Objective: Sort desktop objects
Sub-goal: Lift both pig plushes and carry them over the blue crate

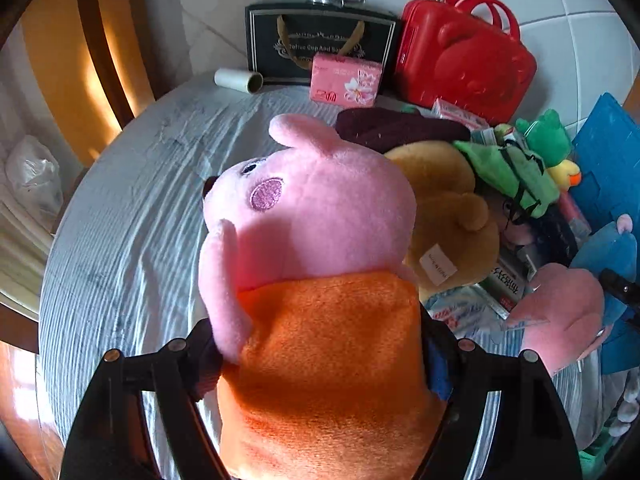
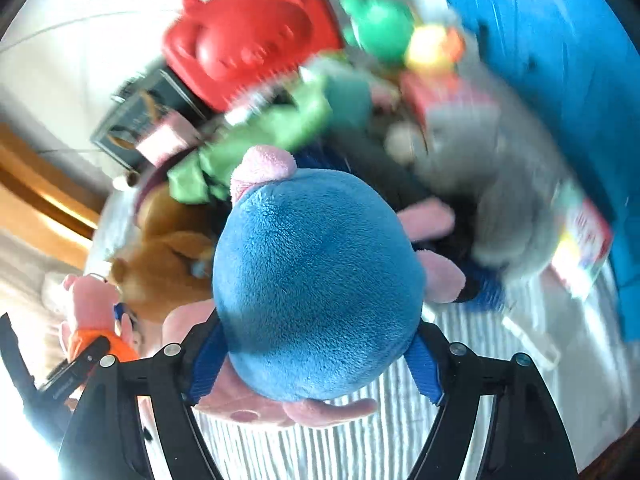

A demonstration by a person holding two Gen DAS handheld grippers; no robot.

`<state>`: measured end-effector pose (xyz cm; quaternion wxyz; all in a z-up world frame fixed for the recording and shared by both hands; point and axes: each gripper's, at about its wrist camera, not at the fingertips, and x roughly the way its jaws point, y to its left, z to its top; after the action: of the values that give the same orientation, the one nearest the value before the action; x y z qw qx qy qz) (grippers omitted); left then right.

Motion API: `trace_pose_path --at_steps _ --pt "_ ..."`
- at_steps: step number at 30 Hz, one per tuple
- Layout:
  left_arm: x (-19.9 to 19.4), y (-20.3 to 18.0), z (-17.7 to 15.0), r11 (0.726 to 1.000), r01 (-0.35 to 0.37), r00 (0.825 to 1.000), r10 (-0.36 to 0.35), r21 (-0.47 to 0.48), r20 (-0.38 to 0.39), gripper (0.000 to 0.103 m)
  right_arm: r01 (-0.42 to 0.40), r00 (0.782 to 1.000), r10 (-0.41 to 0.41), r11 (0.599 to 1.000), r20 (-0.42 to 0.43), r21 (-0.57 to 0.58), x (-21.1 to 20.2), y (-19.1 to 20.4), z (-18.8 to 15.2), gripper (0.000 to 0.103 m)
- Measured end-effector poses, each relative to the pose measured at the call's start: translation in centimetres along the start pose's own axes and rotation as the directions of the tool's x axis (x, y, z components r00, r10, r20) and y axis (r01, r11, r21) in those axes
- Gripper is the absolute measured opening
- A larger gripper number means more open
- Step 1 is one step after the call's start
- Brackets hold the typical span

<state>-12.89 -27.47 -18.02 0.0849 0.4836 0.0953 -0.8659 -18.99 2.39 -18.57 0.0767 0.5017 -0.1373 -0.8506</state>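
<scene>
Left gripper [image 1: 320,360] clamped on fuzzy orange-dressed pink pig plush [image 1: 312,260], above ribbed striped cloth [image 1: 132,240]. Right gripper [image 2: 316,364] clamped on rounded blue-dressed plush [image 2: 316,288], above same cloth.

Right wrist view: background pile motion-blurred; grey plush [image 2: 504,200] and red carton [image 2: 580,252] unreadable. Left wrist view: orange-dressed pig plush [image 1: 320,280] cut off at bottom edge, hiding both pads; blue folder [image 1: 612,160] cropped right
</scene>
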Motion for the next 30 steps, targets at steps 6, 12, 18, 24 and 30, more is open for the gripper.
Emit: trace_pose_path --at_steps 6,12,18,24,30 --pt "-4.3 -1.4 1.4 1.000 -0.008 0.991 0.005 0.023 0.133 0.079 0.033 0.975 -0.010 0.995 0.224 -0.097 -6.6 1.7 2.9 0.078" --pt "-9.5 -7.3 2.7 0.997 0.016 0.970 -0.033 0.074 0.239 0.079 0.070 0.903 -0.012 0.990 0.429 -0.120 -14.9 0.0 5.1 0.078" --pt "-14.5 -16.5 3.6 0.983 0.071 0.934 -0.124 0.168 0.335 0.079 0.094 0.807 -0.034 0.993 0.589 -0.071 -23.9 -5.8 7.1 0.078" --pt "-19.3 -30.2 3.5 0.937 0.156 0.877 -0.277 0.312 0.393 0.079 0.153 0.721 -0.113 0.988 0.683 0.003 -31.6 -14.1 8.5 0.078" --pt "-22.8 -44.3 2.8 0.878 0.222 0.823 -0.401 0.423 0.402 0.079 0.258 0.651 -0.225 0.964 0.725 0.067 -37.3 -23.6 9.1 0.078"
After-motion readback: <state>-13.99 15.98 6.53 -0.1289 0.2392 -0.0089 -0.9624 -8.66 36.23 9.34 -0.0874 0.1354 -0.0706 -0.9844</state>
